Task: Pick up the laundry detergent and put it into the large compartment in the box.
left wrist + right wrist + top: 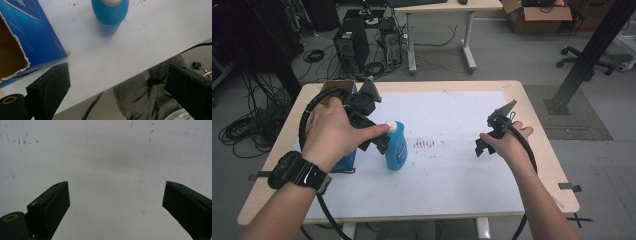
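The blue bottle (396,147) with its white cap stood upright on the white sheet (452,165) covering the desk (532,107), left of the middle in the high view. The left gripper (379,142) hovered just beside it, on the bottle's left and near its cap, with the person's left hand (332,130) wrapped around the tool. In the left gripper view the bottle (110,15) sat ahead of the jaws, beyond them and not between them; the jaws stood wide apart and released, gripping nothing, with the near edge of the desk and grey cloth below them. A blue carton (27,37) with a torn opening lay to the left, close beside that gripper and near the bottle. The right gripper (482,147) hung well apart from the bottle, over the right part of the sheet; its jaws were likewise spread, nothing between them, above bare white surface (107,170)
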Motion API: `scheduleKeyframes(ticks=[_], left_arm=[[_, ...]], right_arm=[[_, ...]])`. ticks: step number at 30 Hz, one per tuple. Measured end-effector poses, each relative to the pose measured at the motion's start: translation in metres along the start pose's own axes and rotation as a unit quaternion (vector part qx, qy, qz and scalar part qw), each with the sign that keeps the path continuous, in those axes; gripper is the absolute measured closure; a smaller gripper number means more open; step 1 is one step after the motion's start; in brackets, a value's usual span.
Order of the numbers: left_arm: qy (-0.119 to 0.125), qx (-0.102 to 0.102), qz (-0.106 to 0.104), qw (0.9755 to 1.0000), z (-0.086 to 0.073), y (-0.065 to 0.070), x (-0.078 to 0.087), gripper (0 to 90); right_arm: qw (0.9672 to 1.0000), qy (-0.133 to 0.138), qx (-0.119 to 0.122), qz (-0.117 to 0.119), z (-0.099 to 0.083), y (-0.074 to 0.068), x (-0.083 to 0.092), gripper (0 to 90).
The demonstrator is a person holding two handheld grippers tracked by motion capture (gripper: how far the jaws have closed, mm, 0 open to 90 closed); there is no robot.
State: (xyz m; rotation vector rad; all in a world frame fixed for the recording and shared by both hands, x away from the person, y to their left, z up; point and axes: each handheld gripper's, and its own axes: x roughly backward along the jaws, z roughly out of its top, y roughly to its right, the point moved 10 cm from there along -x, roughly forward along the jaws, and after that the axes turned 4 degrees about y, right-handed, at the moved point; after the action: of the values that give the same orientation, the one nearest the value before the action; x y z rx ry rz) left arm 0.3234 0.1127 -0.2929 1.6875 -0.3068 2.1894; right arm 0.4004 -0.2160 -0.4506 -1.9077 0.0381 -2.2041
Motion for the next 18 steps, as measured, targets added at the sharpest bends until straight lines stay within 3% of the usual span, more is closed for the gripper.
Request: scheduleKeyframes(ticks=[13,18], left_arm=[[-0.002,-0.004,-0.004,1.0,0.0007,0.0025,-0.0011,6.5],[0.001,0.004,-0.003,1.0,0.0019,0.001,0.0004,6.6]], right_arm=[[1.0,0.002,-0.006,0.0,-0.0025,0.0051,0.0,7.5],[1.0,0.003,-0.004,0.0,-0.0024,0.005,0.0004,7.5]])
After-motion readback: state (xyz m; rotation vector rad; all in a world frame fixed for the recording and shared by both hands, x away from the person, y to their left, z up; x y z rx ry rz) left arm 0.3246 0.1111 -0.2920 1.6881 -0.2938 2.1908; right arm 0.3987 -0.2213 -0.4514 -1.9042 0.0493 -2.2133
